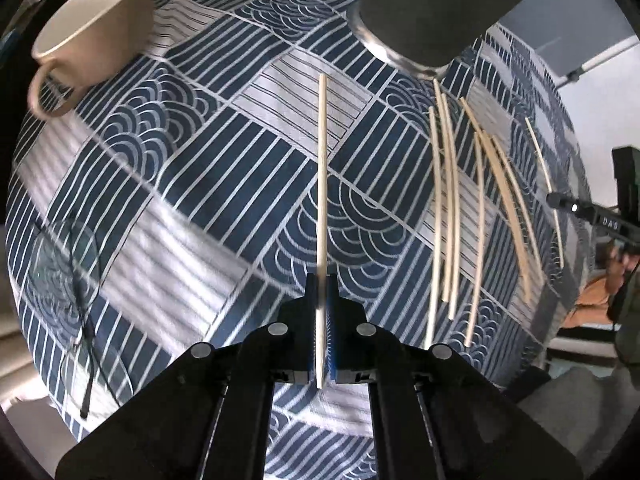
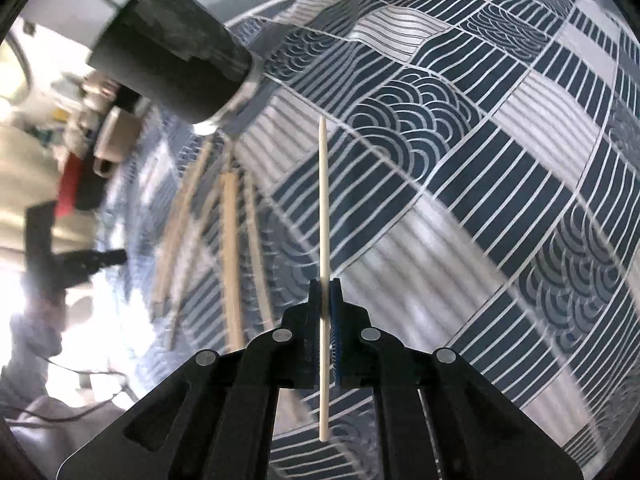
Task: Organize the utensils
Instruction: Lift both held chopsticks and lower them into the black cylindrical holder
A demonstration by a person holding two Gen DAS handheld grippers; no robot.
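Each gripper was found clamped on a single chopstick: the left gripper (image 1: 321, 292) held one chopstick (image 1: 322, 184) between its closed fingers, and the right gripper (image 2: 325, 296) held a second chopstick (image 2: 323, 216) the same way, both sticks projecting forward along the fingers and raised above the tablecloth (image 1: 200, 184). The principal risk was judged to be rotation or slip, since each stick is thin, smooth and round, gripped at one narrow point with most of its length cantilevered forward. A knock against the rim of the dark cylindrical holder (image 1: 436, 12) could pivot a stick in the pads or drop it. Bringing both grippers to the holder together could also cause a collision between them. The loose chopsticks (image 1: 448, 208) lay in an uneven fan on the cloth just below the holder, several crossing or touching, so a careless pass could scatter them. They appeared pale, wooden, slender and tapered. The cloth was soft fabric printed with navy and white stripes and wave arcs. A glossy cream ceramic cup (image 1: 92, 28) stood well apart from the sticks. The holder looked matte, with a shiny metallic base.
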